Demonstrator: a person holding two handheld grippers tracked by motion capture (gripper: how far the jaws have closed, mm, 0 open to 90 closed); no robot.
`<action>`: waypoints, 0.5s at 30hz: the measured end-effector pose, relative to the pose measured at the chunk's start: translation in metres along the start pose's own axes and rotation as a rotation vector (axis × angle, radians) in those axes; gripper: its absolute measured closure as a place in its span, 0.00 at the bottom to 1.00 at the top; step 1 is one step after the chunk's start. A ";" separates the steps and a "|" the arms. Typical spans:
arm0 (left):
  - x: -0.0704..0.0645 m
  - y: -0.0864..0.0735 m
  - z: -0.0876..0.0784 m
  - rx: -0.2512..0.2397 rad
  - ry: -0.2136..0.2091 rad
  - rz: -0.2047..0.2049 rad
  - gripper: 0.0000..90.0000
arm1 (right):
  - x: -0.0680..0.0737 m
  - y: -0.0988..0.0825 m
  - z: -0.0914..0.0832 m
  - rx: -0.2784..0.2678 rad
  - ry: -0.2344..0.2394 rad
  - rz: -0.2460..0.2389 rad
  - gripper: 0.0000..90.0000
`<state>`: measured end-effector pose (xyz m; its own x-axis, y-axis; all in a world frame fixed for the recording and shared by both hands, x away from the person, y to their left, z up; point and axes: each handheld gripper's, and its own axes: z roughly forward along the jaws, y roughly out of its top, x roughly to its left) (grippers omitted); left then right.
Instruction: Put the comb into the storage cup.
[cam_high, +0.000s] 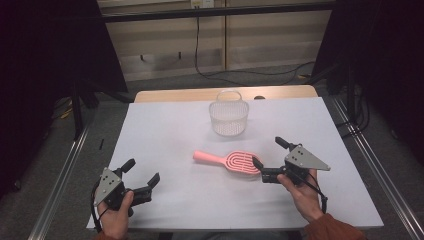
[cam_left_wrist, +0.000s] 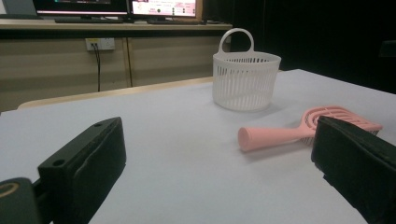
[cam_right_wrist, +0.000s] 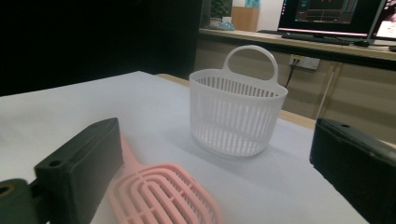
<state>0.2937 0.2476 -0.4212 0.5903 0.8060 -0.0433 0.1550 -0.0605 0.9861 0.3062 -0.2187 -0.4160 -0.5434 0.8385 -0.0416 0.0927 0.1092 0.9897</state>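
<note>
Pink brush flat on the desk, both grippers spread wide.
High view: pink brush (cam_high: 232, 161) mid-desk (cam_high: 165, 130), white basket (cam_high: 229, 114) behind it, right gripper (cam_high: 270, 156) at the brush head, left gripper (cam_high: 142, 172) well apart. Left gripper view: brush handle points at us. Right gripper view: brush head between the jaws.

High view looking down from above; both gripper views sitting low, close, facing the white slotted plastic basket (cam_high: 229, 118) (cam_left_wrist: 245, 80) (cam_right_wrist: 237, 112).
</note>
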 end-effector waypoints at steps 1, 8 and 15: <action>0.000 0.000 0.000 0.000 0.000 0.002 0.04 | 0.000 0.001 0.002 -0.002 0.005 0.002 0.02; 0.000 0.000 0.000 -0.001 0.001 0.002 0.04 | -0.001 0.006 0.013 -0.004 0.017 0.001 0.02; 0.001 0.000 0.000 0.000 -0.007 -0.005 0.03 | -0.001 0.014 0.023 0.013 0.037 0.004 0.01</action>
<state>0.2942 0.2483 -0.4214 0.5954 0.8019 -0.0495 0.1578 -0.0563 0.9859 0.3275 -0.2060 -0.4056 -0.5732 0.8188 -0.0325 0.1054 0.1130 0.9880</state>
